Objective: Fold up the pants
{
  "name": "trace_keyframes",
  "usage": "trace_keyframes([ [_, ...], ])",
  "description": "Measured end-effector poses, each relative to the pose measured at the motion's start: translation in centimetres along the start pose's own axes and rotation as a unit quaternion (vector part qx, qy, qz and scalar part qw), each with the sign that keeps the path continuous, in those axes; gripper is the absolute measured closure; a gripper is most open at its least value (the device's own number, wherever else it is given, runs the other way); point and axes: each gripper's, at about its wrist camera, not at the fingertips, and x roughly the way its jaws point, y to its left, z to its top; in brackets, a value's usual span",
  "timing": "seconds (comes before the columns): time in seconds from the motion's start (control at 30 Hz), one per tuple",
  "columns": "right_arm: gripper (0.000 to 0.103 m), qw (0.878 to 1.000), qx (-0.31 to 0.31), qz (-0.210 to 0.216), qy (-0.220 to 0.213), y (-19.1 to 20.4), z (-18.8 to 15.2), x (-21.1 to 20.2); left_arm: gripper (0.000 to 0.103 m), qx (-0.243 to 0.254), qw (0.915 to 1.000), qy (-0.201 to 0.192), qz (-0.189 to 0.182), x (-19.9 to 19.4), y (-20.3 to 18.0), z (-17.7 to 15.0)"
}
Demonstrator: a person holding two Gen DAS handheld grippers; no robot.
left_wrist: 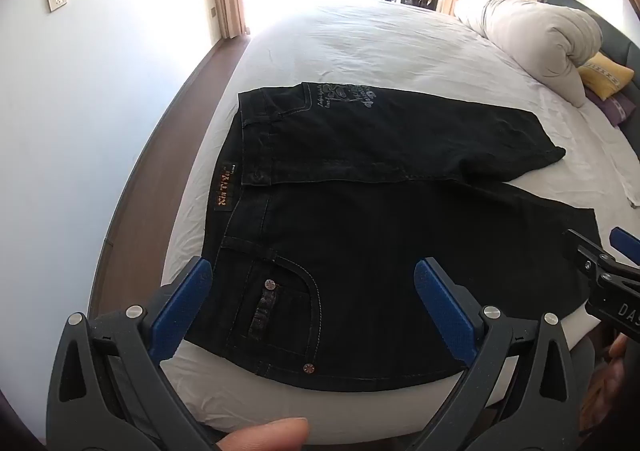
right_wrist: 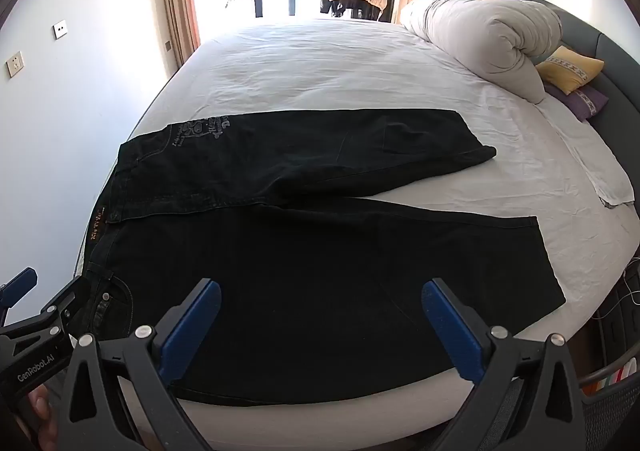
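Black jeans [left_wrist: 360, 235] spread flat on white bed sheet [left_wrist: 360, 47], legs toward 3 o'clock, ready for folding; left gripper [left_wrist: 312, 303] and right gripper [right_wrist: 320, 315] released, hovering over near edge, grasping nothing

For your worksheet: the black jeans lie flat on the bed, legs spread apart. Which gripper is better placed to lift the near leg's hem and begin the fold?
Probably the right gripper: it hangs open over the near leg of the jeans, closer to that hem. The left gripper hangs open over the waist pocket.
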Motion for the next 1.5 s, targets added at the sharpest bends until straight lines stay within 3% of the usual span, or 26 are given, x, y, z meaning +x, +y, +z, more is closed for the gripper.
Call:
trace_keyframes([
  [1.5, 0.0, 1.0, -0.004, -0.005, 0.002, 0.26, -0.26, 0.58, 0.0, 0.004, 1.0, -0.003, 0.008, 0.16, -0.95, -0.47],
])
